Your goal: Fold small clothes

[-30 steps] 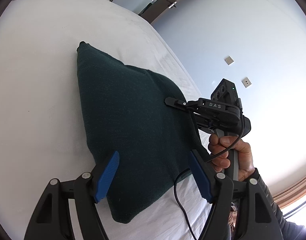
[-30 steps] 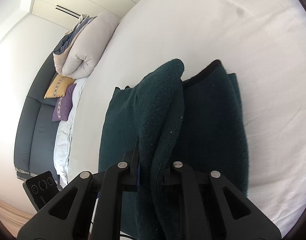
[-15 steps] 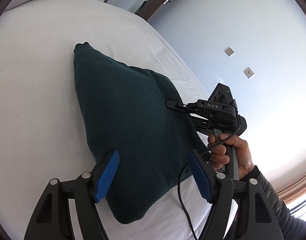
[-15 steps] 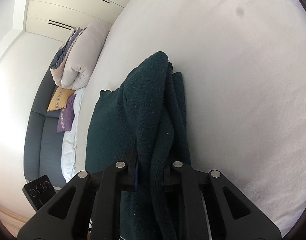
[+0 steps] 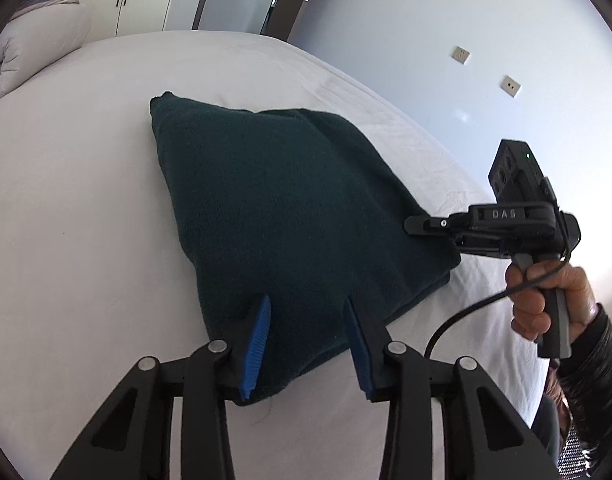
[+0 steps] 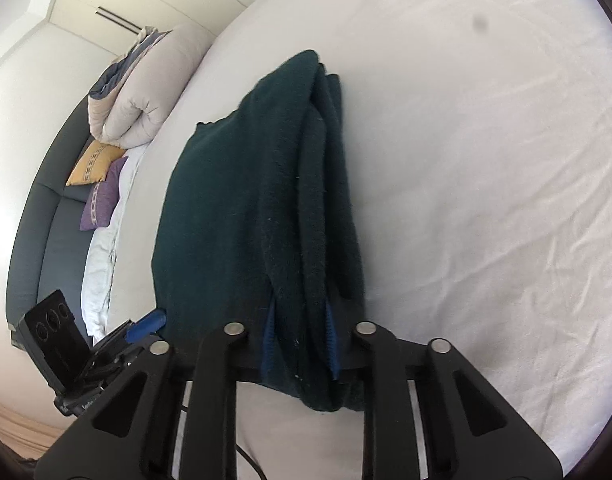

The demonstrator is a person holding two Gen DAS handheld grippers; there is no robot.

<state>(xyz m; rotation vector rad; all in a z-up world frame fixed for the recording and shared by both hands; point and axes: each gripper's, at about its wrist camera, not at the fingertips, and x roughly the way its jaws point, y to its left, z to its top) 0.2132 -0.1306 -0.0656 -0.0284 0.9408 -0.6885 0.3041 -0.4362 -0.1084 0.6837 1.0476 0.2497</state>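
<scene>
A dark green knitted garment (image 5: 289, 216) lies folded over on the white bed (image 5: 73, 208). My left gripper (image 5: 306, 344) hovers over its near edge, jaws partly open with blue pads either side of the cloth, not pinching it. My right gripper (image 6: 299, 352) has its jaws a little apart around the thick folded edge of the garment (image 6: 265, 208); the cloth sits loosely between the pads. In the left wrist view the right gripper (image 5: 430, 226) touches the garment's right corner.
A rolled duvet (image 6: 145, 88) and yellow and purple cushions (image 6: 95, 176) lie at the bed's head end beside a grey sofa (image 6: 49, 248). Wardrobes and a door stand beyond. The bed's right edge runs near the wall (image 5: 466, 60).
My right gripper laid the lifted fold down over the garment and its jaws opened slightly. My left gripper's jaws narrowed and moved closer over the near edge.
</scene>
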